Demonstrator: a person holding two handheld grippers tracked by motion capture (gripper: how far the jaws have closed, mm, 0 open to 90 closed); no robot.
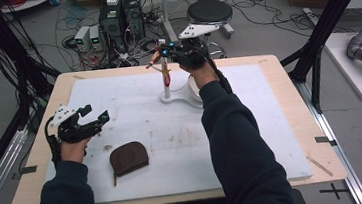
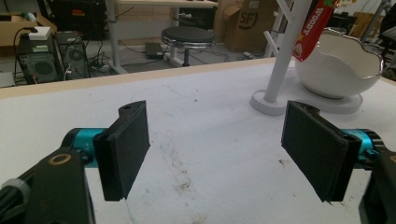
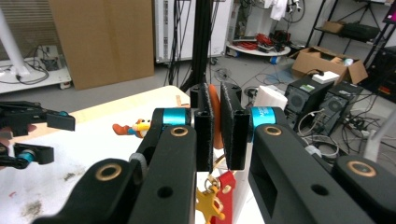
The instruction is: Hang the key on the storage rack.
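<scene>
Gripping a small orange toy keychain (image 3: 215,116) between its clenched fingers (image 3: 204,135), the right gripper (image 1: 166,50) sits at about twelve o'clock on the worktop (image 1: 273,138), right at the top of a white peg stand (image 1: 166,81). From the high view the keychain (image 1: 155,59) shows as a small orange figure just to the nine o'clock side of the stand's top, and a red strap (image 1: 168,74) hangs down along the post. In the right gripper view a gold star charm (image 3: 208,204) and the red strap (image 3: 227,183) dangle below the fingers, with the orange piece pinched between the two pads. A white bowl (image 2: 337,63) with a wavy rim stands just beside the stand on the same flat white base (image 2: 280,103), at its three o'clock side.

The left gripper (image 1: 98,121) rests at about nine o'clock on the worktop, well apart from the stand, with its fingers (image 2: 128,144) released and spread wide, nothing between them but the bare, lightly stained white surface. A brown pouch (image 1: 129,158) lies flat at about seven o'clock, near the left gripper but not touching it. The person's dark sleeves (image 1: 238,141) come in from six o'clock.
</scene>
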